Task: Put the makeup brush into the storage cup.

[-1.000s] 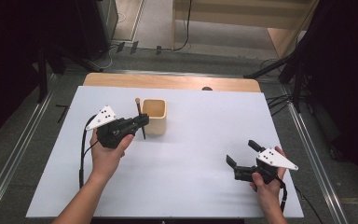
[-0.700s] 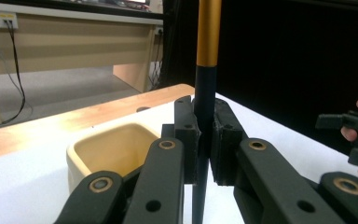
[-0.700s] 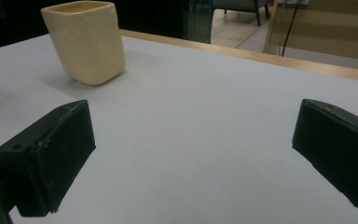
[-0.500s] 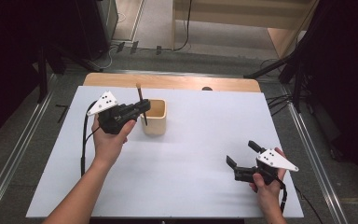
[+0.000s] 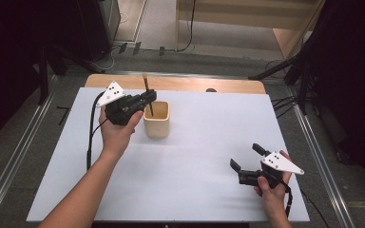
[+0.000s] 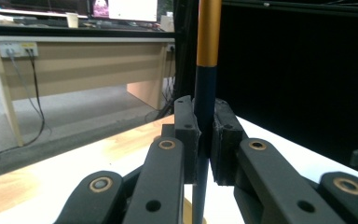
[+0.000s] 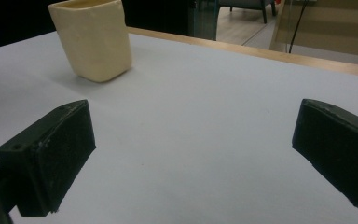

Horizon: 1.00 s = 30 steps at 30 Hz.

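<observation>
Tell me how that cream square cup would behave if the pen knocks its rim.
The cream square cup looks taller than wide and seemingly empty, so it is probably light and apt to tip or slide on the smooth white table. Its flat sides suggest it would not roll.

Cup (image 5: 156, 119) stands on the table (image 5: 195, 190), left of centre toward the far edge. Left gripper (image 5: 148, 99) just left of and above the cup, a brush (image 5: 148, 97) upright between its jaws, lower end over the cup's opening. Right gripper (image 5: 247, 159) near the front right corner, well apart from the cup.
</observation>
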Each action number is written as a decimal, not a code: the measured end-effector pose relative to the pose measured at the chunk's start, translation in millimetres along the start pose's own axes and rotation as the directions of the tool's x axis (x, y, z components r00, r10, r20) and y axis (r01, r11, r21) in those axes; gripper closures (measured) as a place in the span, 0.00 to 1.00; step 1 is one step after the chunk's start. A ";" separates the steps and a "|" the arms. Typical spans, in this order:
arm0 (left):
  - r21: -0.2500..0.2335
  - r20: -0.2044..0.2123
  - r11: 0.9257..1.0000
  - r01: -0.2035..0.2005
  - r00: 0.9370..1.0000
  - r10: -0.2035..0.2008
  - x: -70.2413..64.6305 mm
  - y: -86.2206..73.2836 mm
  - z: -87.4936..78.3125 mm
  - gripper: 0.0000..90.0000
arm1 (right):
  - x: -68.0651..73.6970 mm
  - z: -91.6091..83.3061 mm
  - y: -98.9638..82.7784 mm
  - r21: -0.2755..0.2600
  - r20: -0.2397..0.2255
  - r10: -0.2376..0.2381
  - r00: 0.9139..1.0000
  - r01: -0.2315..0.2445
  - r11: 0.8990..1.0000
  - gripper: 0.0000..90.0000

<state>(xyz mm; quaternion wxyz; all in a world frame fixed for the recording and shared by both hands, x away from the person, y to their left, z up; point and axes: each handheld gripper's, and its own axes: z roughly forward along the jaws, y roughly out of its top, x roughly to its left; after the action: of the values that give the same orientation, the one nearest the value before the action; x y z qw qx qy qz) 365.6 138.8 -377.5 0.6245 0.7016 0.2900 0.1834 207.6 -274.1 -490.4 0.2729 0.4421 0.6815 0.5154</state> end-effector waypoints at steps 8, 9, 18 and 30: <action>0.004 -0.041 1.000 0.010 0.999 -0.010 9.5 -7.2 8.0 0.94 | 1.1 0.6 0.1 0.006 0.000 -0.003 1.000 0.003 1.000 0.00; 0.006 -0.044 1.000 0.015 0.999 -0.015 10.3 -8.4 9.1 0.93 | 1.2 0.7 0.1 0.007 0.001 -0.003 1.000 0.003 1.000 0.00; 0.032 -0.056 0.999 0.021 0.998 -0.019 10.4 -23.4 16.9 0.93 | 1.4 0.9 0.1 0.009 0.005 -0.002 1.000 0.002 1.000 0.00; 0.086 -0.076 0.996 0.036 0.997 -0.029 16.1 -45.5 20.2 0.93 | 1.0 1.7 -0.5 0.015 0.010 0.006 1.000 -0.006 1.000 0.00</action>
<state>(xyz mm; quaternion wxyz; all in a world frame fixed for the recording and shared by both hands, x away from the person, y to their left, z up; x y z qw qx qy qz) 382.3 135.9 -427.0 0.5848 0.7161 0.3323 0.1865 208.3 -272.5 -491.3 0.2716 0.4486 0.6827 0.5088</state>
